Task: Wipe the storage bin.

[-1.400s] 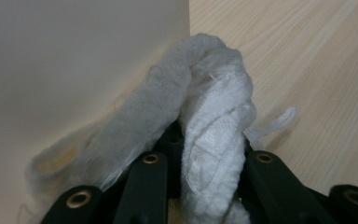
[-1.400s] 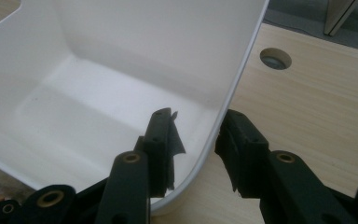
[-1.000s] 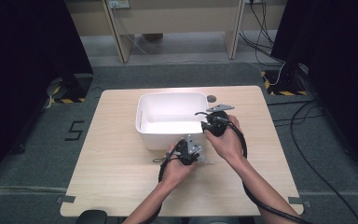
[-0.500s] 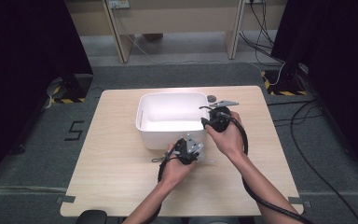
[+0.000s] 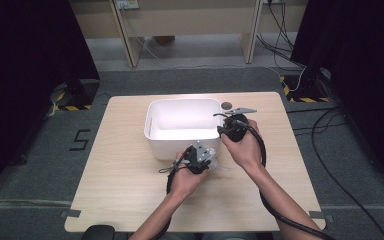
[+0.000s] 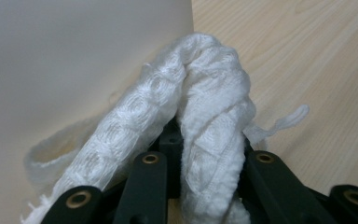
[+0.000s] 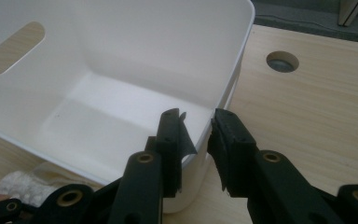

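A white plastic bin (image 5: 180, 148) stands on the wooden table (image 5: 125, 195). By its front right corner my left gripper (image 5: 206, 158) is shut on a bunched white cloth (image 6: 205, 93), which rises between the jaws next to the bin's outer wall (image 6: 74, 56). A bit of that cloth (image 5: 219, 168) trails on the table. My right gripper (image 5: 225, 125) sits at the bin's right front corner. Its jaws have just been closing and my right gripper (image 7: 198, 128) now straddles the rim (image 7: 205, 135), one jaw inside, one outside, pressing on it. The bin's inside holds nothing.
A round cable hole (image 5: 226, 105) lies in the tabletop just right of the bin's far corner. The bin has a slot handle (image 7: 14, 47) in its far wall. Cables trail from both grippers toward the person. Dark curtains and floor cables surround the table.
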The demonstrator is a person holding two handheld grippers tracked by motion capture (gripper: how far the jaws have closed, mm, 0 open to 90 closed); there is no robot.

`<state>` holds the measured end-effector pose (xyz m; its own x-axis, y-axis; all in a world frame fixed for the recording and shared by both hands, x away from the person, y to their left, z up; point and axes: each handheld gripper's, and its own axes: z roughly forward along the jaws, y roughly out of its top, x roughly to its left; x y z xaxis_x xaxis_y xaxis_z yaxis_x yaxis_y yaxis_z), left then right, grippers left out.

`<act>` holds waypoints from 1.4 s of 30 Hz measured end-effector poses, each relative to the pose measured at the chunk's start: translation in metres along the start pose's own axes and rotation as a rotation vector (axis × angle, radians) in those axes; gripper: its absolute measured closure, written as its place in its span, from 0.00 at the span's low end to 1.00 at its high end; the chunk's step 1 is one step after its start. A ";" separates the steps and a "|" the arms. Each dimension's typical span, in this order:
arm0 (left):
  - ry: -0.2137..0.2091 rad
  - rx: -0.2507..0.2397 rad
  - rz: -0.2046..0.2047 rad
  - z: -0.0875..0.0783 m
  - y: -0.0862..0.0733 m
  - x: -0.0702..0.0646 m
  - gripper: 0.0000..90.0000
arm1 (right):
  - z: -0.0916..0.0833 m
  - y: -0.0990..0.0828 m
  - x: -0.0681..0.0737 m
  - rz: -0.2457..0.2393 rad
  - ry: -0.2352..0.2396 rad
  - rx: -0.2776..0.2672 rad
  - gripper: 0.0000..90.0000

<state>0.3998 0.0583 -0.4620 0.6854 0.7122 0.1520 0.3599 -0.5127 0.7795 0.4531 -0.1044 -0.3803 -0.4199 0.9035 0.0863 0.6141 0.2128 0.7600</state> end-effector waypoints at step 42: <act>0.008 -0.050 -0.005 -0.016 0.030 0.003 0.84 | 0.008 0.000 0.012 -0.006 0.017 -0.034 0.79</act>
<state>0.4024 0.0530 -0.4287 0.6787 0.7183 0.1530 0.3308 -0.4850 0.8095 0.4528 -0.0905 -0.3845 -0.4348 0.8957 0.0924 0.5886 0.2051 0.7820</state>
